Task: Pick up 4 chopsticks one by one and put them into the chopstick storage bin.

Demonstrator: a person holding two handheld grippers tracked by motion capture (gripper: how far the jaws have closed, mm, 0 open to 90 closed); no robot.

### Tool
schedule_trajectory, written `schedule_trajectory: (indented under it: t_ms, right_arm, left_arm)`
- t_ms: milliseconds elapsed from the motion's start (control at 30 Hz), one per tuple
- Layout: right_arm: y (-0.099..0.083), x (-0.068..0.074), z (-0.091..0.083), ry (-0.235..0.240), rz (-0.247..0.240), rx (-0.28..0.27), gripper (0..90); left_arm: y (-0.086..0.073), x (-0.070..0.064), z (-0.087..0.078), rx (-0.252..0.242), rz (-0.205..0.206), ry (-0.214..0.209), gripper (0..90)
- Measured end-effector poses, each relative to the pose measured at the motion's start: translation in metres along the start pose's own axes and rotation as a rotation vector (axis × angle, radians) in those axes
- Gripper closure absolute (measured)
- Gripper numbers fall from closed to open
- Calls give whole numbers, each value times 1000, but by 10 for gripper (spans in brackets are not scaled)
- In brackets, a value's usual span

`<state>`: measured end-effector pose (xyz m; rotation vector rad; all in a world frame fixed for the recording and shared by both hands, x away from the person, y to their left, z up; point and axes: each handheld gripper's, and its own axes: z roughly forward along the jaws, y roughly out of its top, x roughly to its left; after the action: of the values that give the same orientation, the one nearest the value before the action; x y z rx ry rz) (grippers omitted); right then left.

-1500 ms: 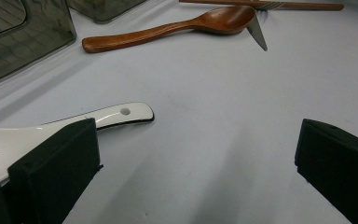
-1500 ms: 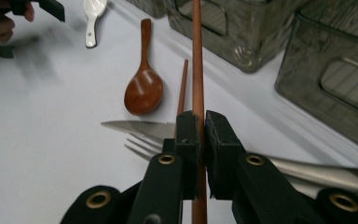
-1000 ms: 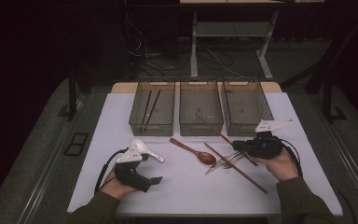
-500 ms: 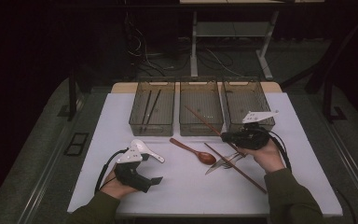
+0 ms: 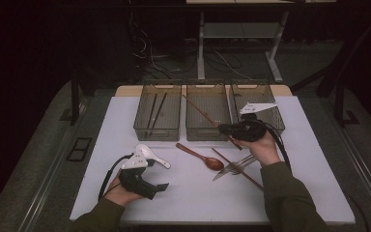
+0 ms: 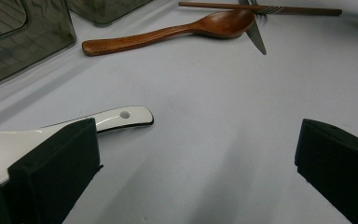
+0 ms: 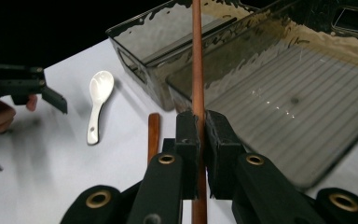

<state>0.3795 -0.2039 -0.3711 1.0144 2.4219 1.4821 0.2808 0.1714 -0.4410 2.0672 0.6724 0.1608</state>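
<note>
The right claw (image 5: 223,128) is clamped on a brown chopstick (image 5: 200,109) (its pads pinch the stick on both sides in the right gripper view), holding it raised and slanted over the middle bin (image 5: 207,113) of three at the far side of the white table (image 5: 314,164). The left claw (image 5: 160,187) rests near the table's near left edge, jaws spread wide with nothing between them, just beside a white ceramic spoon (image 5: 150,154). Between the hands lie a wooden spoon (image 5: 200,156), a second chopstick (image 5: 236,168) and a fork (image 5: 234,166).
</note>
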Motion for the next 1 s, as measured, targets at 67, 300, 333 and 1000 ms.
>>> schedule_trajectory:
  t_ms: [67,300,333,1000]
  right_arm:
    - [6,0,5,-2,2,2,840]
    - [28,0,23,-6,10,-4,840]
    - [29,0,25,-5,10,-6,840]
    - [83,15,95,-31,-15,-17,840]
  left_arm:
    - [0,-1,0,-1,-1,-1,0]
    - [1,-1,0,0,3,-1,0]
    - [1,-1,0,0,3,-1,0]
    - [1,-2,1,7,14,5,0]
